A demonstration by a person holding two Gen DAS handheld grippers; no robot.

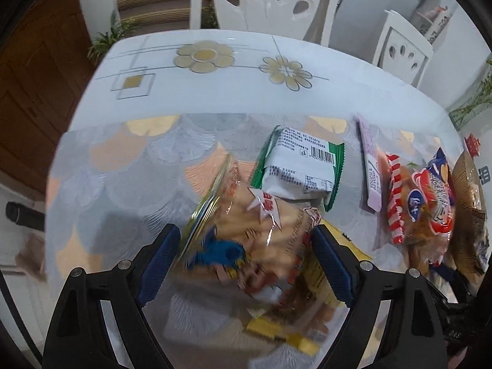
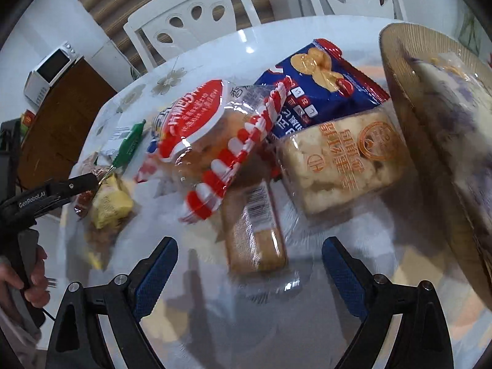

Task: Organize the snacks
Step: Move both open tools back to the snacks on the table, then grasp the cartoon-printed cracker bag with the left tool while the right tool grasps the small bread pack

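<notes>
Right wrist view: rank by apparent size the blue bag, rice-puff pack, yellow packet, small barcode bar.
1. Blue bag and rice-puff pack: look alike; the bag is partly covered, so no ranking.
2. Barcode bar: nearest the camera, so it may look bigger than it is.
3. Yellow packet.

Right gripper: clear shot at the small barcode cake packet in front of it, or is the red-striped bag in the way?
Probably yes. The right gripper is open, and the barcode cake packet lies between its fingers with its near end uncovered. The red-striped bag overlaps only the far end and might get nudged.
</notes>
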